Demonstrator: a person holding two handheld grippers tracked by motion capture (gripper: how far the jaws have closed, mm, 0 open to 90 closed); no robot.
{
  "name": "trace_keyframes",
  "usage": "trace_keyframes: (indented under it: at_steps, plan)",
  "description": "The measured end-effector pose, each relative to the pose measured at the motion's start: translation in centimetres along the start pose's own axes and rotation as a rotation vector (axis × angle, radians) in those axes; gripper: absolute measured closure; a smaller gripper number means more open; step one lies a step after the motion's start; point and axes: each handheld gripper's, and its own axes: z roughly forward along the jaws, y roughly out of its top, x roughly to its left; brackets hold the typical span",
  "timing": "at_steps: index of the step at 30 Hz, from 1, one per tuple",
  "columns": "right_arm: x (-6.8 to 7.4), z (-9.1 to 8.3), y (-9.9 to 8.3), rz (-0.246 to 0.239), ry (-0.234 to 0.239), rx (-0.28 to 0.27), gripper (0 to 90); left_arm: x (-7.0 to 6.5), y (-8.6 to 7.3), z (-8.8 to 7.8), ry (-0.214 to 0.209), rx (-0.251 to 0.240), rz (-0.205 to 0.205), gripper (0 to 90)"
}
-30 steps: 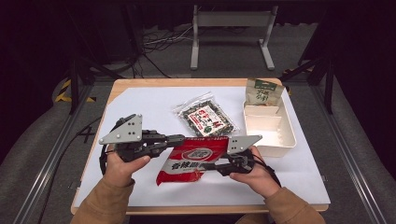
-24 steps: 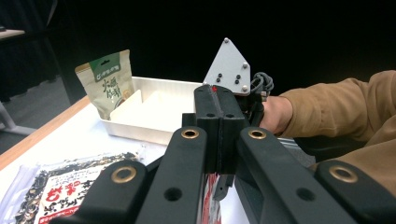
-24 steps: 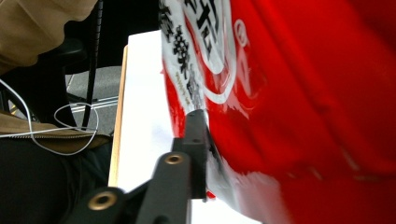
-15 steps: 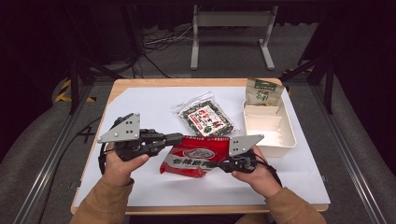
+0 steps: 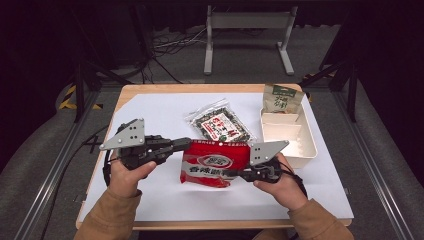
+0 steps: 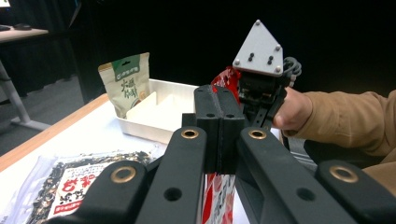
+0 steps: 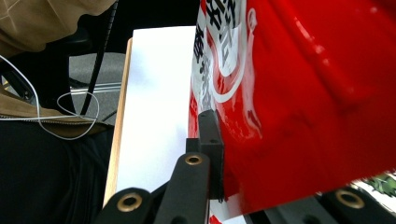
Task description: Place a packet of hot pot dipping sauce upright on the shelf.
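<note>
A red snack bag [image 5: 212, 162] is held just above the white sheet between both grippers. My left gripper [image 5: 187, 145] is shut on the bag's upper left corner. In the left gripper view the jaws [image 6: 219, 126] press together, with the red bag [image 6: 217, 196] showing below them. My right gripper [image 5: 237, 174] is shut on the bag's lower right edge. In the right gripper view the red bag [image 7: 303, 93] hangs over the right gripper [image 7: 229, 140] and hides one jaw. The right gripper [image 6: 259, 88] and its hand also appear in the left gripper view.
A clear bag of dark snacks [image 5: 220, 125] lies behind the red bag. A white tray [image 5: 300, 145] stands at the right, with a beige and green pouch [image 5: 282, 97] leaning at its far end. The table's front edge [image 7: 119, 121] is close to the right gripper.
The left hand has drawn slightly left and the red bag has shifted a little to the right and up. Both grippers stay shut on it.
</note>
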Motion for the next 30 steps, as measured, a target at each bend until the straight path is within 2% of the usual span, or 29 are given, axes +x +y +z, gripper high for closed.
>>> trace_keyframes:
  at_steps: [4, 6, 10, 14, 17, 20, 30]
  plan:
    - [-0.1, -0.7, 0.4, -0.013, -0.001, 0.012, 89.2, 0.2, -0.1, 0.0, 0.004, -0.005, -0.006, 89.6]
    - [-0.2, -1.0, 0.6, -0.016, 0.001, 0.017, 89.2, 0.3, -0.2, 0.0, 0.006, -0.007, -0.02, 87.0]
    - [-0.5, -1.7, 0.9, -0.014, 0.003, 0.03, 89.2, 0.2, -0.2, 0.0, 0.011, -0.001, -0.02, 82.6]
    - [-1.0, -2.4, 1.0, 0.006, 0.011, 0.037, 89.2, 0.3, -0.2, 0.0, 0.036, -0.014, -0.027, 68.0]
    - [-1.3, -3.1, 1.2, 0.014, 0.003, 0.052, 89.2, 0.4, -0.2, -0.1, 0.049, -0.005, -0.033, 59.9]
    - [-1.6, -3.7, 1.3, 0.013, -0.01, 0.058, 89.2, 0.5, -0.3, -0.2, 0.061, 0.003, -0.032, 55.5]
    - [-3.1, -6.7, 2.3, 0.008, -0.087, 0.077, 89.2, 1.1, -1.0, -0.5, 0.09, 0.032, -0.033, 49.2]
